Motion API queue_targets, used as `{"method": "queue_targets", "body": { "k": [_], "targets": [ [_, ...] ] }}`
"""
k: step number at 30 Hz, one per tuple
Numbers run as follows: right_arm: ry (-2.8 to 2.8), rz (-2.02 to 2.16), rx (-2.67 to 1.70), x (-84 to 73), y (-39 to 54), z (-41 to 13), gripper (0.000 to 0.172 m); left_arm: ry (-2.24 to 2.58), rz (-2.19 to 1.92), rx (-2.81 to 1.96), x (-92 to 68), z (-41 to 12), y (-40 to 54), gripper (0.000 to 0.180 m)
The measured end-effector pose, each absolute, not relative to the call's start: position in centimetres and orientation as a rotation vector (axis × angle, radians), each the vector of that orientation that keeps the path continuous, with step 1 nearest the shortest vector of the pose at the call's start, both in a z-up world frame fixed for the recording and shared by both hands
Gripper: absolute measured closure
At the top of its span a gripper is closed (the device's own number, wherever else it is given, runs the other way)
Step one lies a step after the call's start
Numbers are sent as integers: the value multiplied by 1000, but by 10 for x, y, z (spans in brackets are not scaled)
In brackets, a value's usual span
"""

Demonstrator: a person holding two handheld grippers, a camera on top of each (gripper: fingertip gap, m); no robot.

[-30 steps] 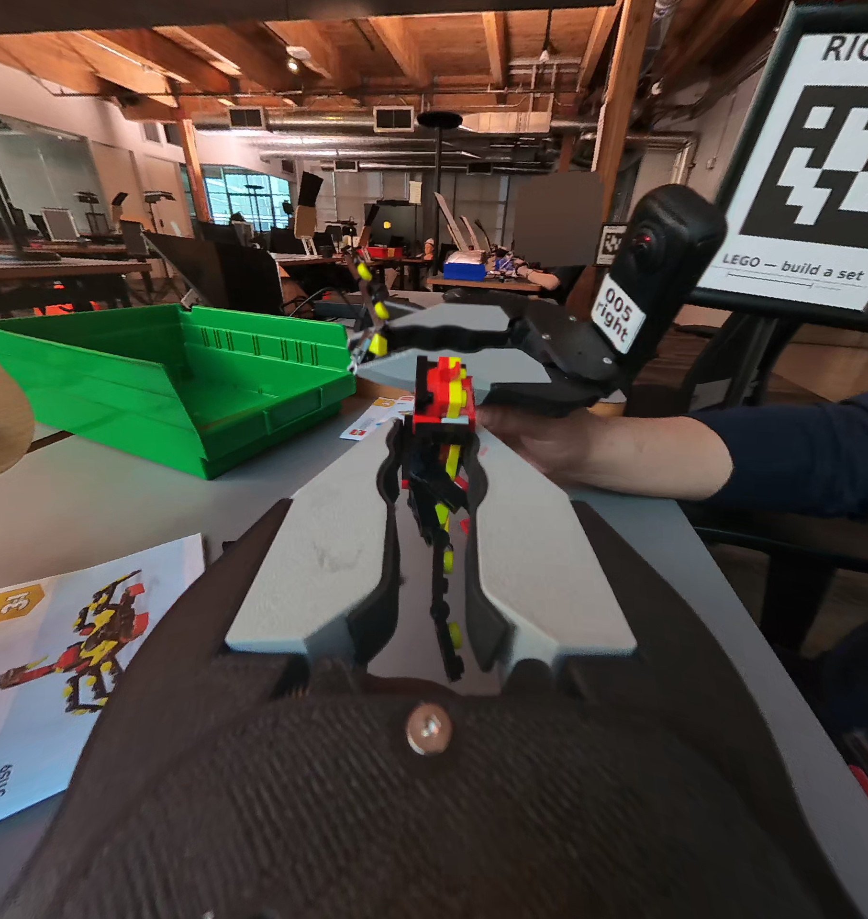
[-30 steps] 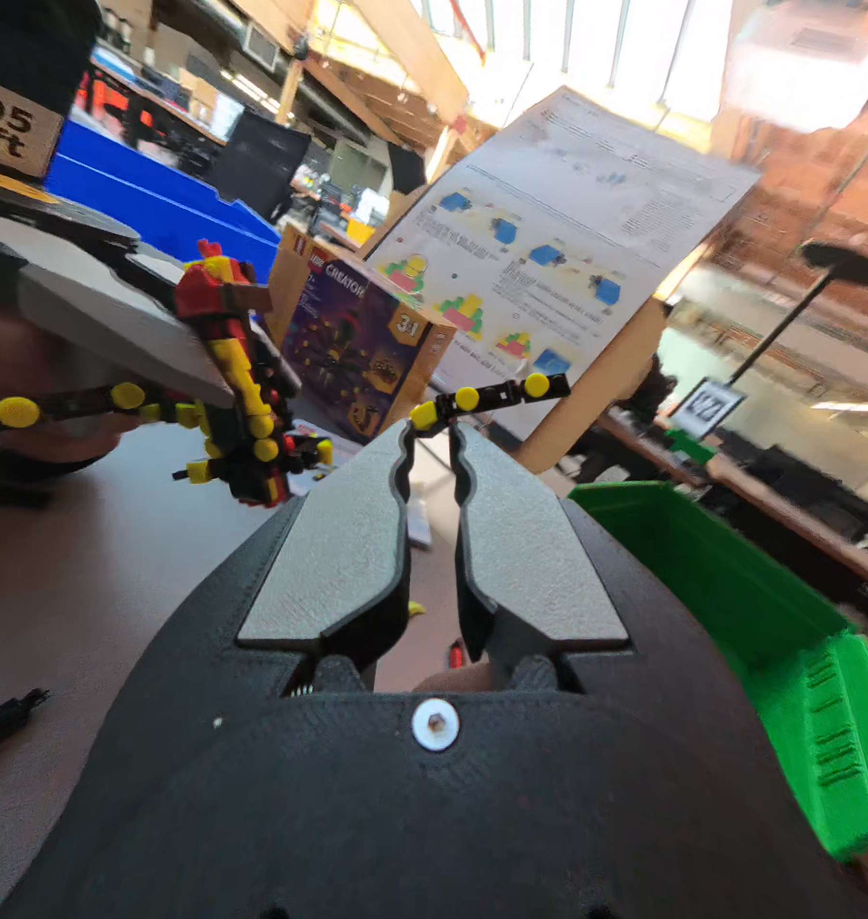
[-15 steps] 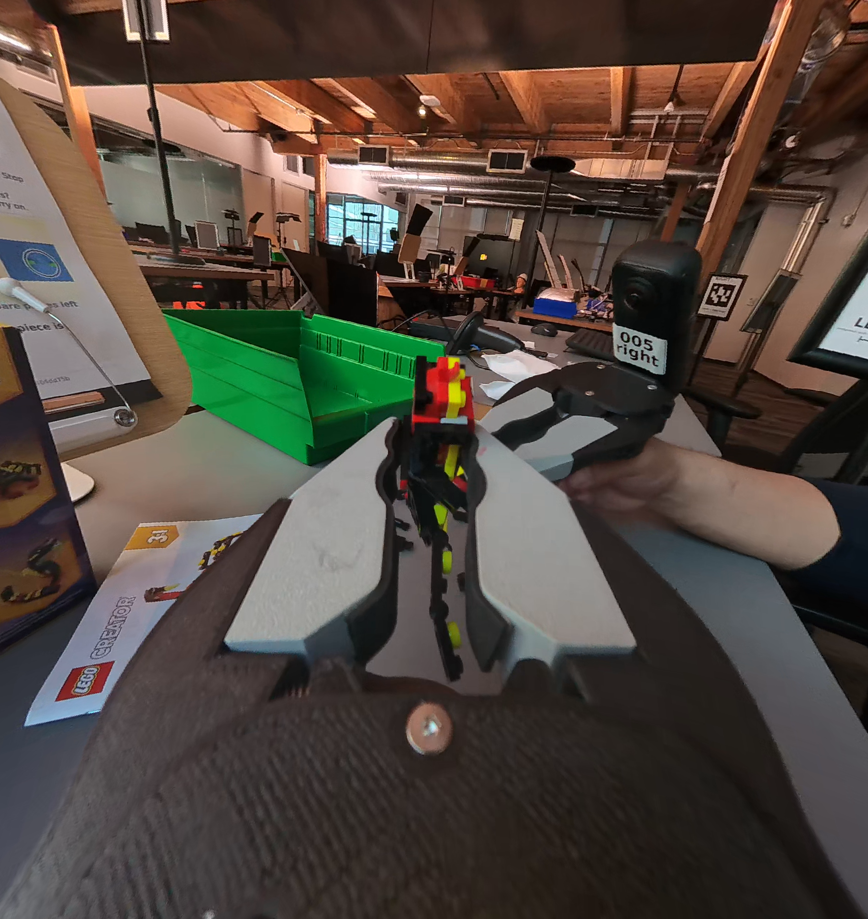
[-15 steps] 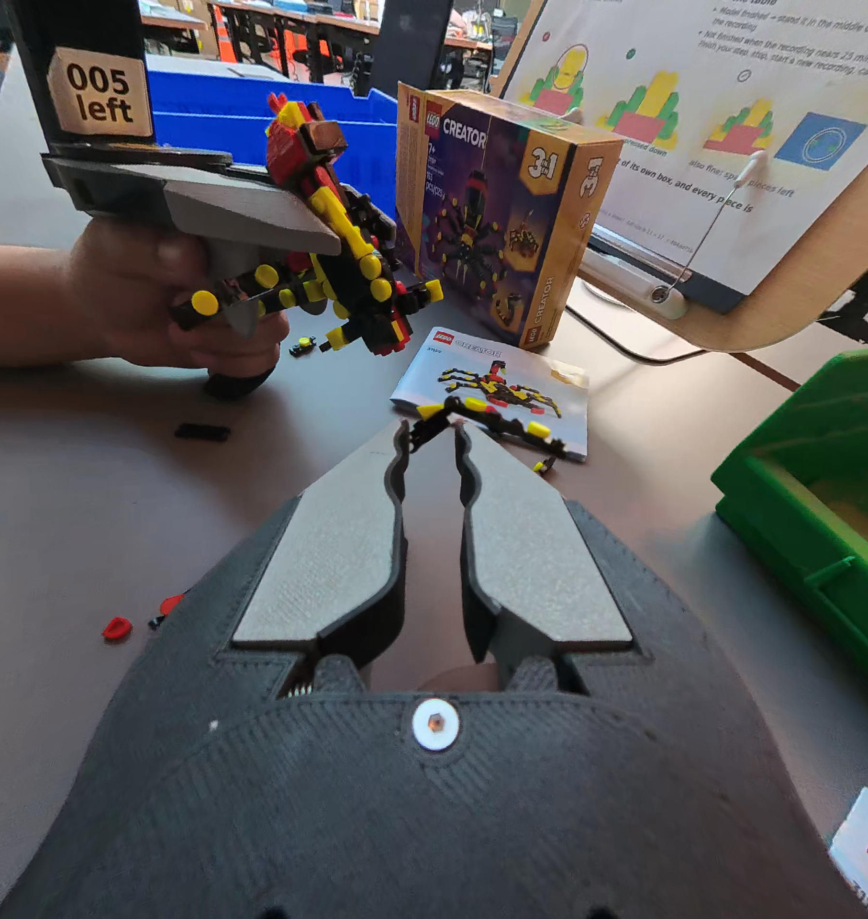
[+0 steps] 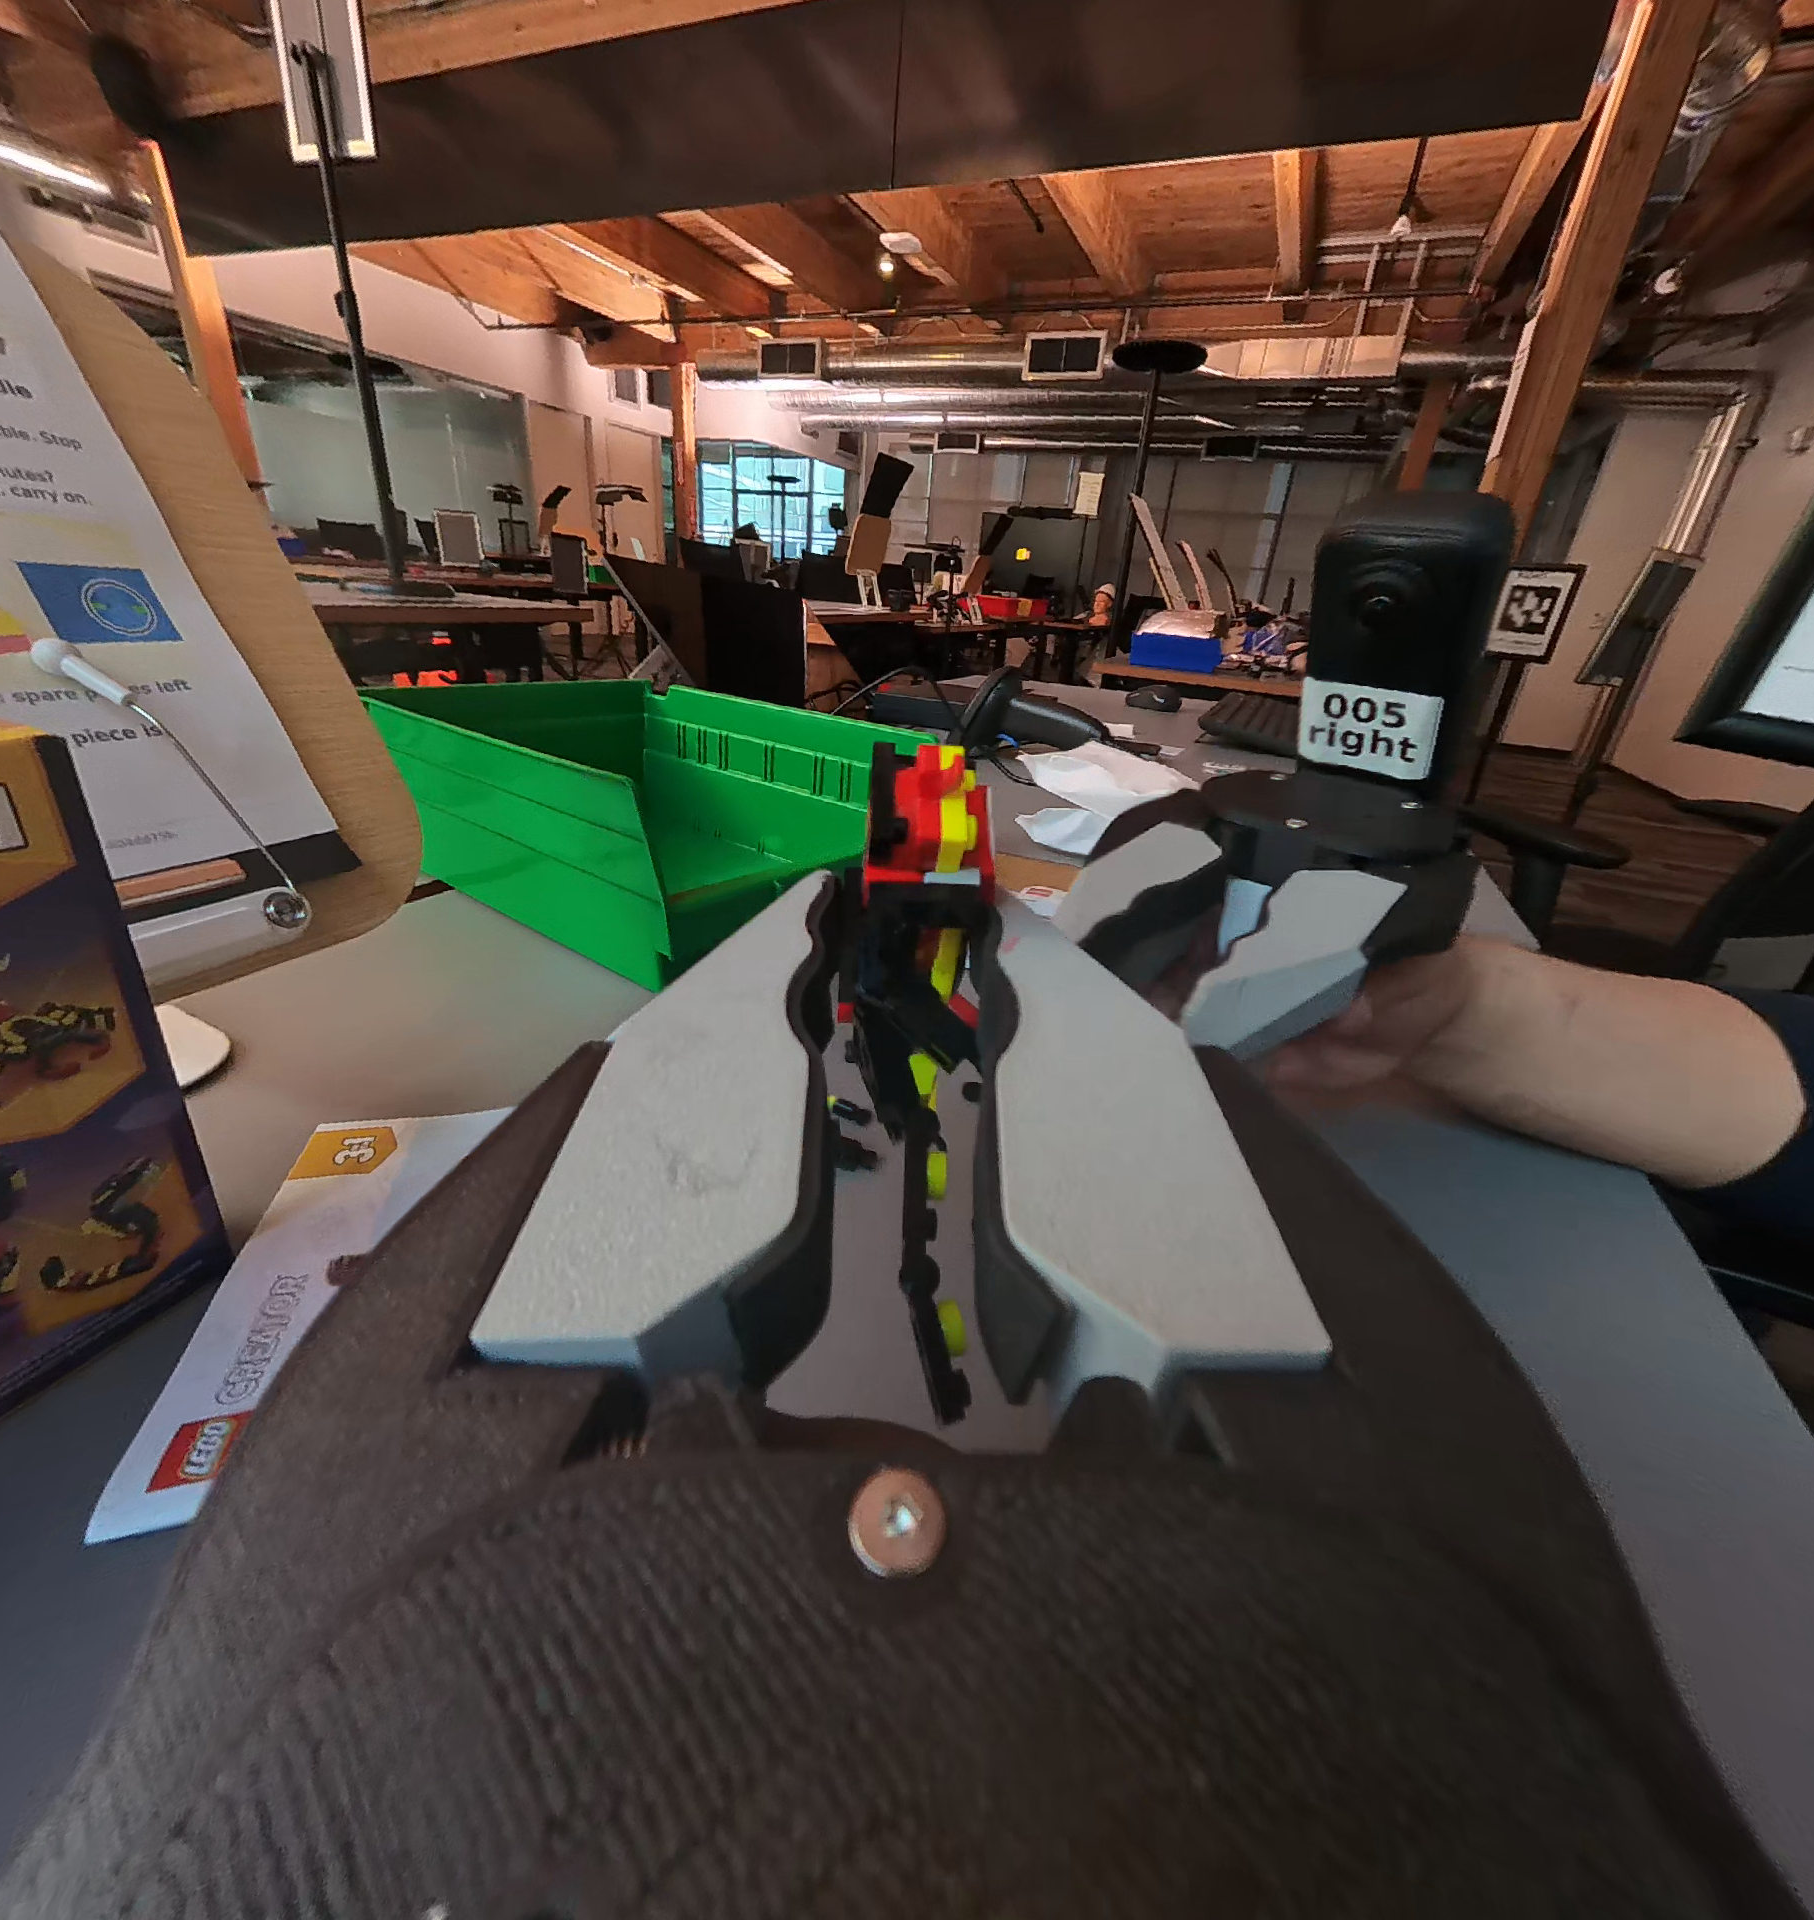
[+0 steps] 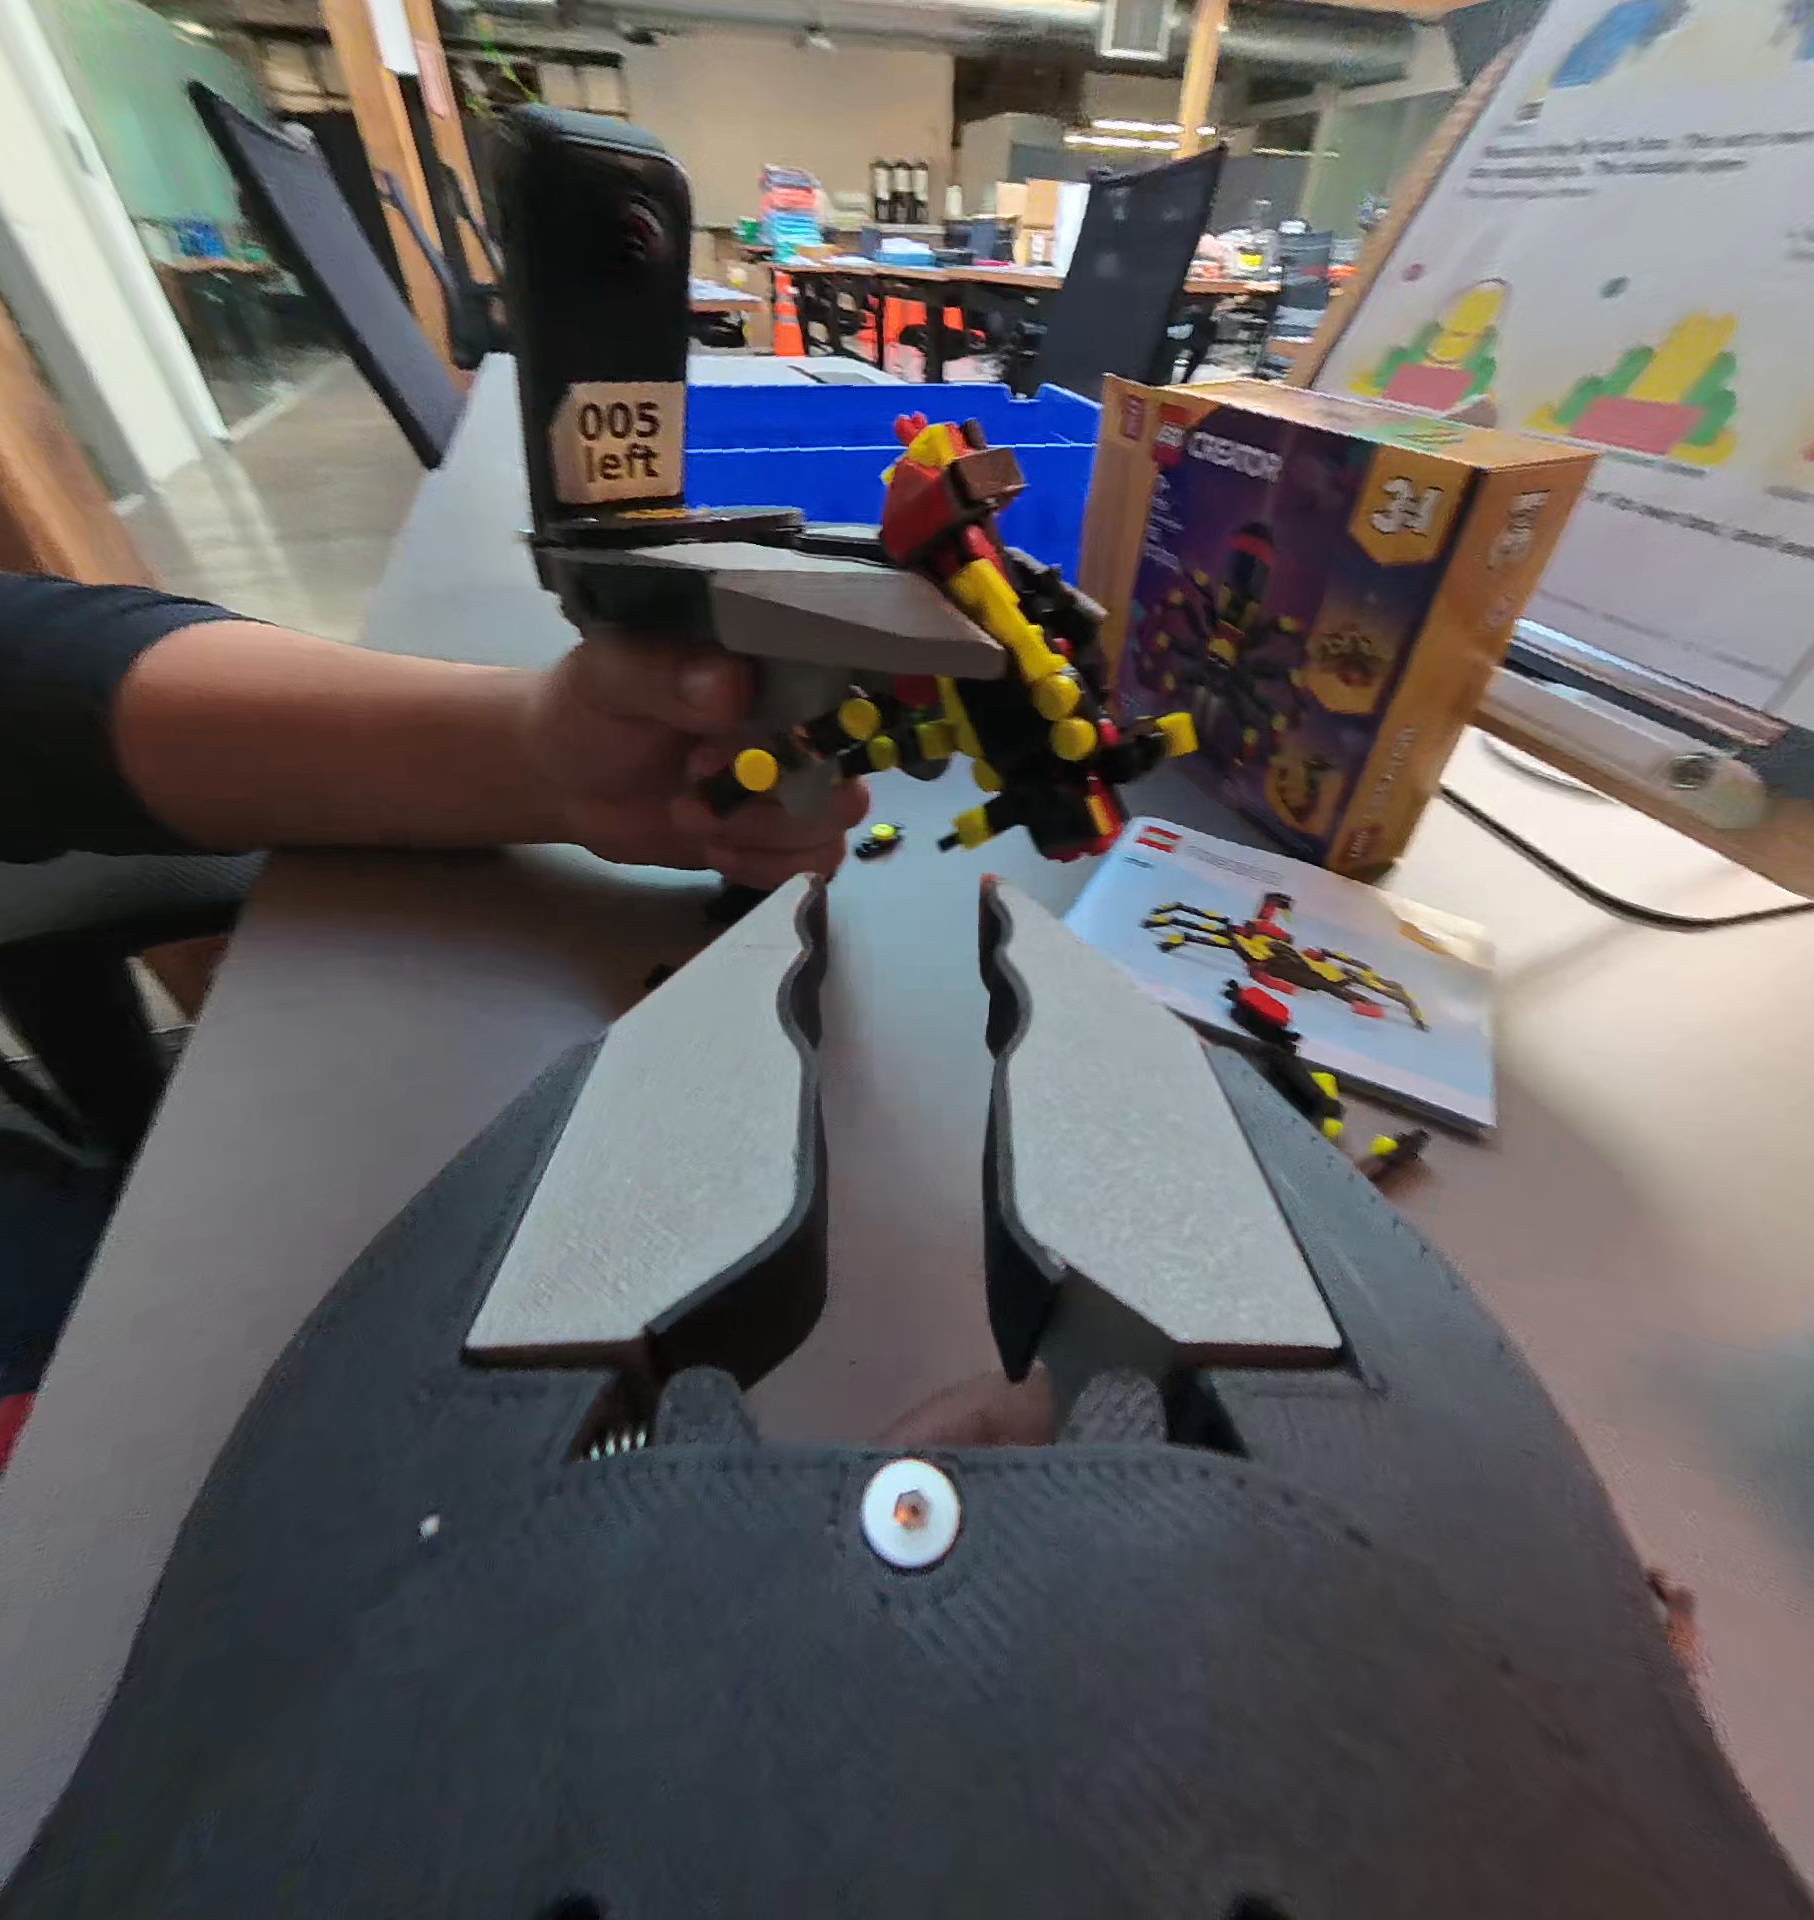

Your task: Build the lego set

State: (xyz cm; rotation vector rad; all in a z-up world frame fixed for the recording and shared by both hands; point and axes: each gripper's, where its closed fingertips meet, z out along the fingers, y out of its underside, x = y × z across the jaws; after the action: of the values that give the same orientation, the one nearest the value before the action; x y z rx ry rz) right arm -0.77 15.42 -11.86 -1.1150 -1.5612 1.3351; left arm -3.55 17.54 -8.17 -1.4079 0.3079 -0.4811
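Left wrist view: left gripper (image 5: 908, 935) clamped on a black, red and yellow brick model (image 5: 918, 935); lower model partly hidden between fingers.

Right wrist view: right gripper (image 6: 903, 904) jaws apart, empty, level above the table (image 6: 363, 997); background blurred.

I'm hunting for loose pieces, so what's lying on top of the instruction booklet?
On the instruction booklet lies a black and red brick piece at its near edge. What lies beneath the booklet is covered.
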Motion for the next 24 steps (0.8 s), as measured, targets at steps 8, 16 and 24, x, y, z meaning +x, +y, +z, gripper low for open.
{"method": "queue_targets", "body": {
  "k": [8, 16, 24],
  "targets": [
    [-1561, 1699, -1102, -1, 126, -105, 141, 410, -380, -1427, -20, -89, 176, 159],
    [-1749, 1671, -929, 11, 100, -111, 171, 471, -489, -1352, -4, -79, 163, 159],
    [-1404, 1656, -821, 26, 139, -58, 169, 407, -686, -1332, -7, -71, 158, 159]
  ]
}}
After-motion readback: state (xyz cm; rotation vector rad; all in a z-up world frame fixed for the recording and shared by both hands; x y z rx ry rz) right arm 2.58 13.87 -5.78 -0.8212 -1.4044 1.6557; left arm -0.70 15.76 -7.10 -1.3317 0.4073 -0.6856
